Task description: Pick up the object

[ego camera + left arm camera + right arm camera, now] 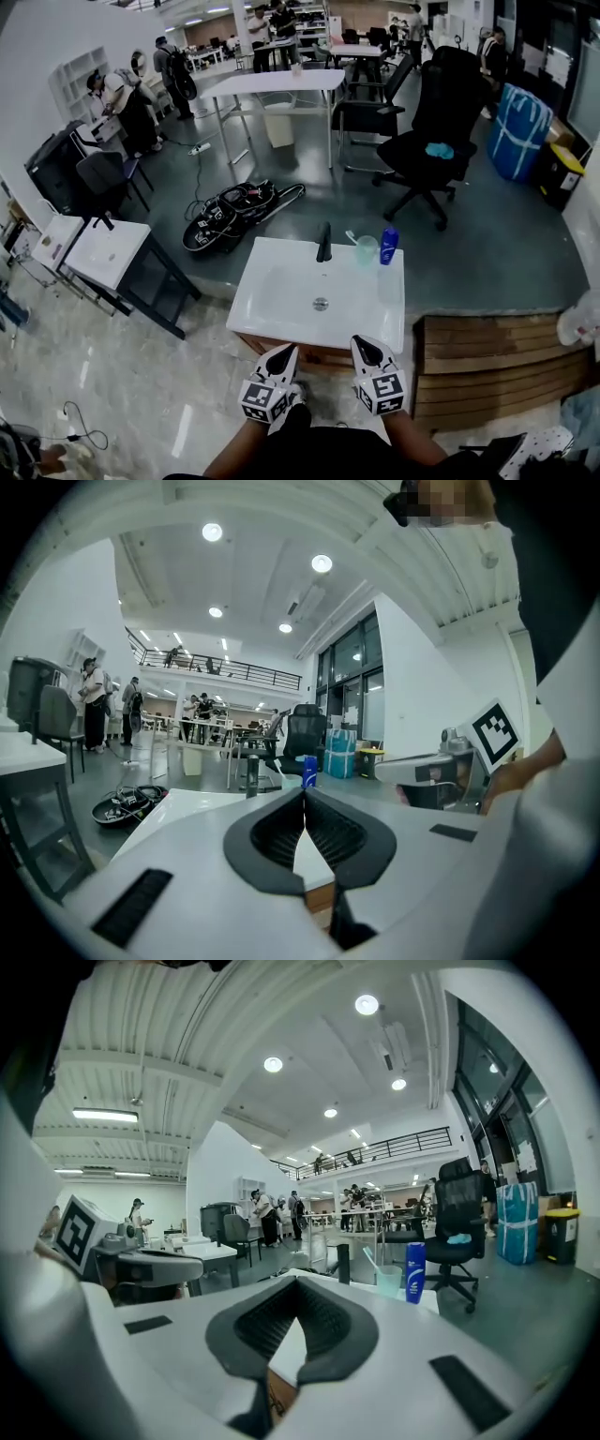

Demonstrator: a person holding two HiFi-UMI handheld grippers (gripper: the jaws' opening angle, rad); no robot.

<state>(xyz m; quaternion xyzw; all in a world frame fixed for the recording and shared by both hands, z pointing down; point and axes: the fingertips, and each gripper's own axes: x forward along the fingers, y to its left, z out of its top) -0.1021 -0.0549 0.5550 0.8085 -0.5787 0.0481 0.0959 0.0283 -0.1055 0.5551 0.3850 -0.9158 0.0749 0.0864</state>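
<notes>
A white sink top (281, 291) carries a black faucet (323, 242) at its far edge. To the faucet's right stand a pale cup (367, 249) holding a toothbrush and a blue bottle (388, 246). My left gripper (281, 354) and right gripper (366, 345) hover side by side at the sink's near edge, both shut and empty. In the left gripper view the closed left gripper (304, 794) points toward the blue bottle (309, 772). In the right gripper view the bottle (415, 1272) and cup (388, 1281) stand far right of the closed right gripper (296, 1283).
A wooden platform (487, 361) adjoins the sink on the right. A white side table (108, 253) stands to the left, and a heap of black cables (234, 211) lies on the floor beyond. A black office chair (431, 141) and blue bag (518, 131) are farther back.
</notes>
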